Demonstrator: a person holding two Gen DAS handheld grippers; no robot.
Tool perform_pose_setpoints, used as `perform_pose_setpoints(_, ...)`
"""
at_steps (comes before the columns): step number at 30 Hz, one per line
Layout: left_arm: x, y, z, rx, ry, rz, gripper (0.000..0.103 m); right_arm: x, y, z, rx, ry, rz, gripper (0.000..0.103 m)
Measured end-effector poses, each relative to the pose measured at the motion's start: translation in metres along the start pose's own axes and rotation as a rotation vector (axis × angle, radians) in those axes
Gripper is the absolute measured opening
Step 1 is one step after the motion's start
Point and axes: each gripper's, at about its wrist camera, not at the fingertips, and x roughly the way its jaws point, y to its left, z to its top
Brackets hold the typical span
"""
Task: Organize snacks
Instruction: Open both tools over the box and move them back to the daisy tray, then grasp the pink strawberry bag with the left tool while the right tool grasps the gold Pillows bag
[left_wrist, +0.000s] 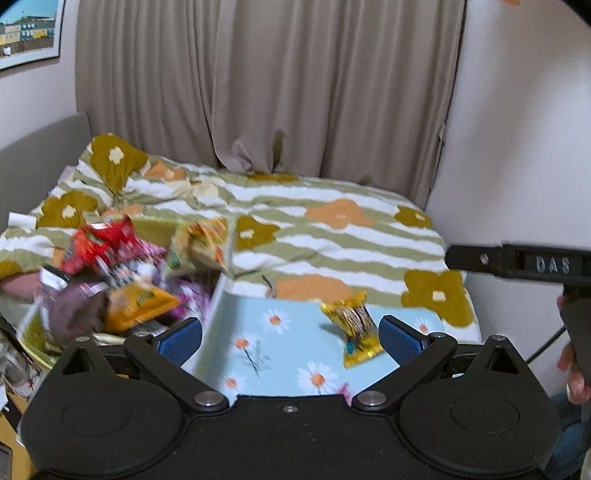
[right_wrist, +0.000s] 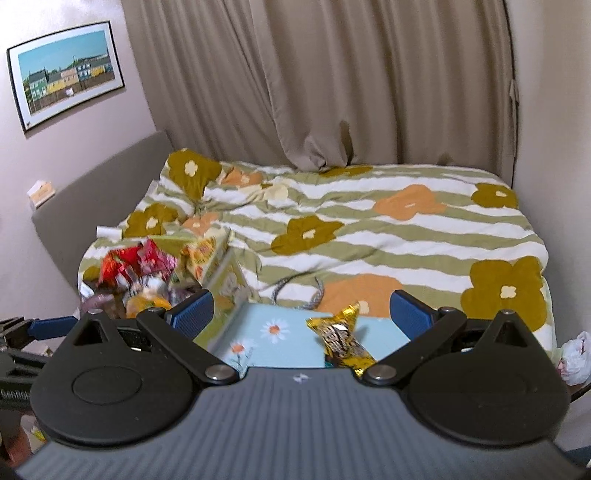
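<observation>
The left gripper (left_wrist: 290, 334) was held level over the near edge of the bed, its blue-padded fingers (left_wrist: 181, 339) spread wide with nothing between them. Below the gap lay a light blue box with daisy print (left_wrist: 258, 332), and on its floor a single yellow-and-black snack packet (left_wrist: 354, 325) rested near the right finger, not touching it. Left of the blue box, a green box (left_wrist: 33, 332) was heaped with snack bags (left_wrist: 118, 273), red, purple and orange, blurred. The right gripper (right_wrist: 301, 314) likewise stood wide open and empty, pointing toward the flowered striped duvet (right_wrist: 369, 236), the same packet (right_wrist: 341, 338) just beneath it. At the right edge of the left view, a hand (left_wrist: 576, 369) gripped the other tool's handle.
</observation>
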Motion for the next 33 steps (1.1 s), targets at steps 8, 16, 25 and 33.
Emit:
perform_pose_setpoints(8, 0.049, -0.037, -0.033, 0.089, 0.094, -0.047, 0.103, 0.037, -0.036, -0.016, -0.016, 0.072, 0.033, 0.103)
perform_pose_setpoints(16, 0.127, -0.061, -0.078, 0.225, 0.201, -0.14, 0.103, 0.101, -0.061, -0.043, -0.039, 0.148, 0.048, 0.103)
perform_pose_setpoints(25, 0.184, -0.073, -0.114, 0.324, 0.303, -0.185, 0.103, 0.159, -0.083, -0.067, -0.039, 0.225, 0.074, 0.103)
perform_pose_setpoints(33, 0.202, -0.075, -0.124, 0.319, 0.343, -0.217, 0.09, 0.19, -0.079, -0.073, -0.061, 0.249, 0.1, 0.103)
